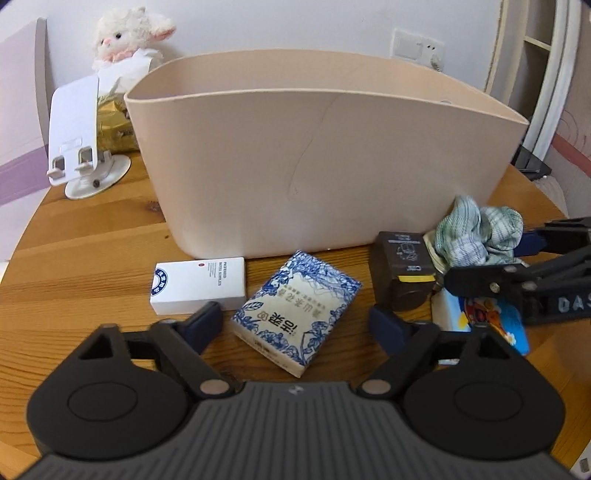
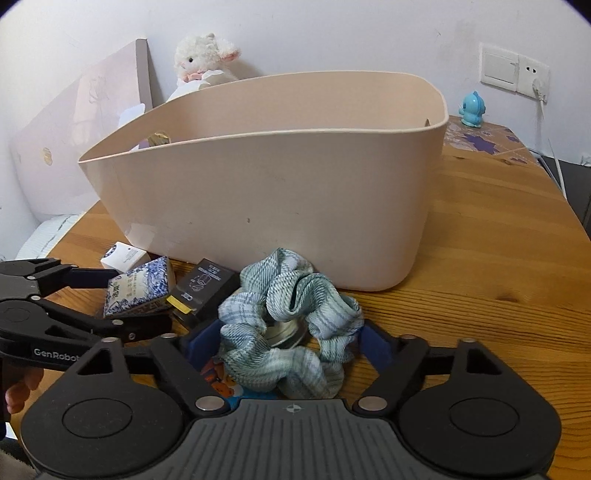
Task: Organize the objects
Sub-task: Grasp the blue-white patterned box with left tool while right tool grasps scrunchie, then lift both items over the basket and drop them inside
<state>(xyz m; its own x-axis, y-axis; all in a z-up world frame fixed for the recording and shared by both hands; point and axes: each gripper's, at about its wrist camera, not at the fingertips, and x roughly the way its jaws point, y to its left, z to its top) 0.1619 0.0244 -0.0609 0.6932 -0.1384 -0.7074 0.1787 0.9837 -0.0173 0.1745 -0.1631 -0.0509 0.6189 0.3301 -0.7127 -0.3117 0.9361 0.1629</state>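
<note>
A large beige bin (image 1: 314,155) stands on the wooden table (image 1: 92,258); it also shows in the right wrist view (image 2: 280,199). In front of it lie a white box (image 1: 199,284), a blue-and-white patterned box (image 1: 295,314), a dark box with a yellow strip (image 1: 402,266), a green plaid scrunchie (image 1: 476,232) and a colourful card (image 1: 487,321). My left gripper (image 1: 299,325) is open, its fingers on either side of the patterned box. My right gripper (image 2: 288,343) is open around the scrunchie (image 2: 288,325), which lies over a round metal object (image 2: 286,330).
A white phone stand (image 1: 77,136), a gold packet (image 1: 114,125) and a plush lamb (image 1: 125,33) stand left of and behind the bin. A small blue figurine (image 2: 472,109) sits on a patterned mat at the back right. A wall socket (image 2: 513,70) has a cable plugged in.
</note>
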